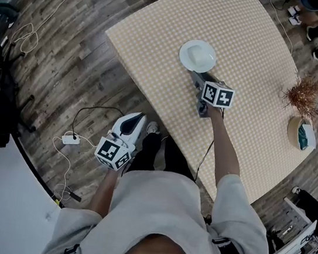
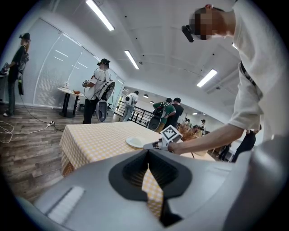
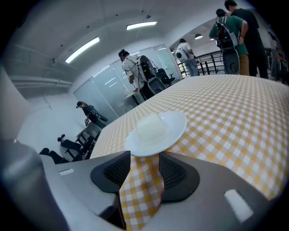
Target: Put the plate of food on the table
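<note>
A white plate (image 1: 197,56) carrying a pale block of food (image 3: 151,125) rests on the yellow checked table (image 1: 260,44). My right gripper (image 1: 200,75) lies low over the cloth just behind the plate (image 3: 158,128), its jaws open. The plate's near rim sits at the jaw tips (image 3: 144,155), and only cloth shows between the pads. My left gripper (image 1: 138,120) hangs off the table's near-left edge over the wooden floor, open and holding nothing. In the left gripper view (image 2: 148,153) the plate (image 2: 134,142) and the right hand appear ahead on the table.
A dried plant (image 1: 303,96) and a small bowl (image 1: 301,133) stand at the table's right edge. Cables and a power strip (image 1: 69,138) lie on the floor by my left side. Several people (image 2: 97,90) stand around the room beyond the table.
</note>
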A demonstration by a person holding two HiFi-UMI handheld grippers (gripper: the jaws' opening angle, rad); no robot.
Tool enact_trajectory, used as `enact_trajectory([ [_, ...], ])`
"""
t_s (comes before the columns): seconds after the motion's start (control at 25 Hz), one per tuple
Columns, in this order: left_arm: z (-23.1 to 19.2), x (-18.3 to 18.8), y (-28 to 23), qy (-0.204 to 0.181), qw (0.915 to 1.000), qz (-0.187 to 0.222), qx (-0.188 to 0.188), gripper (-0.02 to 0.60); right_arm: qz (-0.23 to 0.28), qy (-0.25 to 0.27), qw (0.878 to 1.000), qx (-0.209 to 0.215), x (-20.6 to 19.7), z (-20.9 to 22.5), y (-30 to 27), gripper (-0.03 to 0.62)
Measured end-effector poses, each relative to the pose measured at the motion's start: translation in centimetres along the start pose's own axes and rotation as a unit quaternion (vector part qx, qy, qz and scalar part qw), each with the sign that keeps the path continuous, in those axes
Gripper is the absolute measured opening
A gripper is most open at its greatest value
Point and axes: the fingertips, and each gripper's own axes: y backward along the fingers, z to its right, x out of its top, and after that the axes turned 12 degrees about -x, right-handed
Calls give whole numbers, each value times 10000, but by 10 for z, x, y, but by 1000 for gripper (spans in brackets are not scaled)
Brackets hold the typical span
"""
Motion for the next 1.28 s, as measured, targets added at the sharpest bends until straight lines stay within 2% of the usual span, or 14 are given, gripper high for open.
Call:
enact_trajectory([
  [0.12,0,-2,1,-6,10000,-2,-12,9,-11,447,9986,-279,-4,3,1,190],
  [0.36,2,1,2,-12,10000,14,-19,9,-105,349,9987,-360,-8,9,5,148],
  [0.48,2,1,0,-14,10000,13,-40,9,-107,352,9980,-521,-11,15,5,89],
  [0.56,4,2,-1,-22,10000,16,-57,9,-59,392,9969,-674,-11,21,7,0],
  [0.92,11,4,-2,-114,9997,-26,-198,9,135,472,9965,-683,-19,19,27,-2],
  [1.28,32,17,-11,-382,9956,-71,-850,9,1220,462,9879,-834,-2,-5,112,-2],
])
